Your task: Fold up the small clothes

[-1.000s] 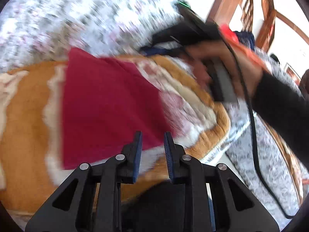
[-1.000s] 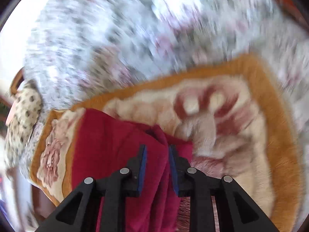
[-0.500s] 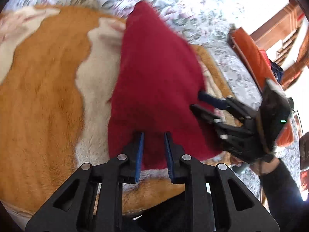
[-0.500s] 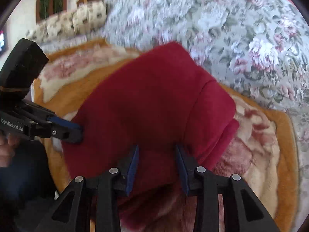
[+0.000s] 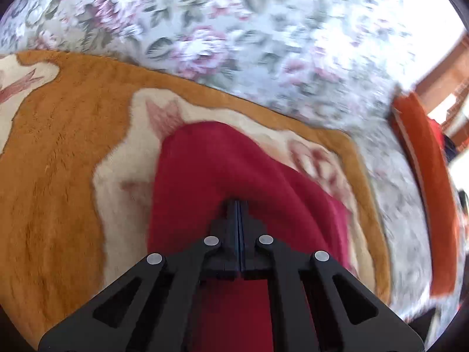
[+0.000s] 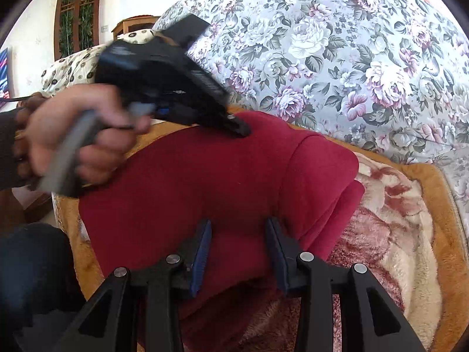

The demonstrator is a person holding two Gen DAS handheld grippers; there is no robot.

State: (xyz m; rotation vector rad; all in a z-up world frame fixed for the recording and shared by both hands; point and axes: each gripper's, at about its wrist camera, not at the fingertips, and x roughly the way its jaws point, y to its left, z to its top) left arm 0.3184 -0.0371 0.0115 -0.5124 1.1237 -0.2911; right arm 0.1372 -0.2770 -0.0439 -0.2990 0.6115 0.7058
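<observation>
A dark red garment (image 6: 222,182) lies folded on an orange and cream plush blanket (image 6: 410,234). My right gripper (image 6: 238,228) is open, its fingers straddling the near edge of the garment. My left gripper (image 5: 238,205) has its jaws pressed together with the tips against the red garment (image 5: 222,170); whether cloth is pinched between them does not show. From the right wrist view the left gripper (image 6: 240,130) rests with its tips on the garment's far edge, held in a hand.
A floral sofa cover (image 6: 337,44) rises behind the blanket and also shows in the left wrist view (image 5: 234,23). An orange cushion (image 5: 425,182) lies at the right. A spotted cushion (image 6: 70,64) sits at the far left.
My left gripper has shut and moved to the garment's far edge. My right gripper has opened wider and stayed over the near edge. The garment lies folded over.
</observation>
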